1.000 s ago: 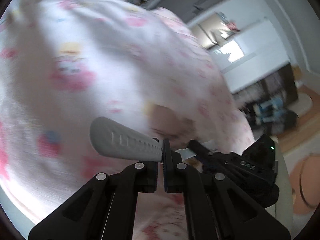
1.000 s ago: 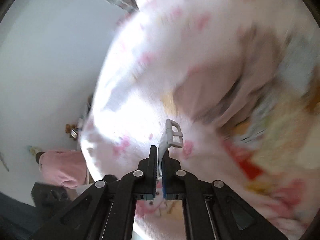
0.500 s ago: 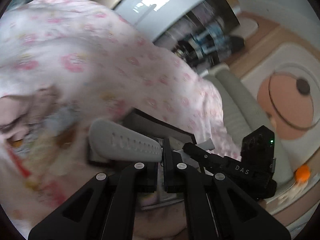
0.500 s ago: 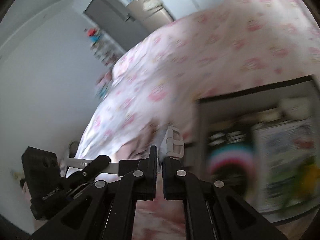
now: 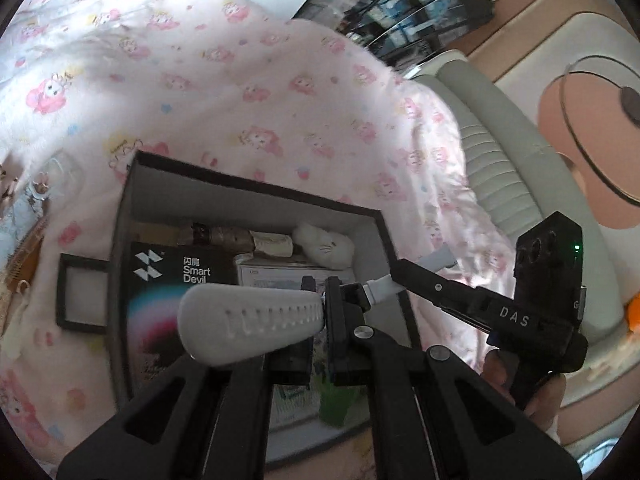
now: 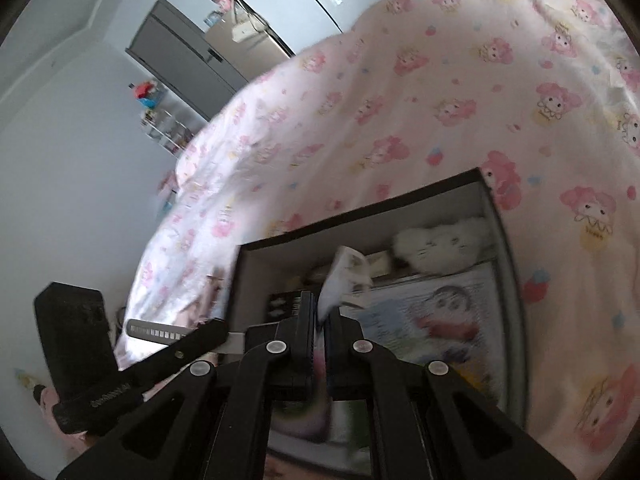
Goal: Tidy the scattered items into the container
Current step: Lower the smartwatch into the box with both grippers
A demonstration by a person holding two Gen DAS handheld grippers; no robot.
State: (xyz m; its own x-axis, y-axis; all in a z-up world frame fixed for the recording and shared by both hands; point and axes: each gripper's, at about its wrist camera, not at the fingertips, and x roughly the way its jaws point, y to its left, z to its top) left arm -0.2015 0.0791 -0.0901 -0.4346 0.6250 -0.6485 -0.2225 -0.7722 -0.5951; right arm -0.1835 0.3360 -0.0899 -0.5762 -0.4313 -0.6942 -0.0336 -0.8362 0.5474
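A: Holding over the box [image 5: 248, 194], left gripper [image 5: 318, 300] clamps a white strap [image 5: 248, 322] with a row of holes, sticking out leftward above a black carton [image 5: 176, 280].

B: Right gripper [image 6: 319, 320] pinches the other end, buckle [image 6: 348, 270] upward, blurred. Strap's middle is hidden between the tools.

A: Left view alone shows a small black frame [image 5: 82, 300] on the pink bedsheet [image 5: 240, 80] beside the box.

B: Right view alone shows a cartoon picture [image 6: 436, 316] inside; both show the white plush [image 6: 440, 246].
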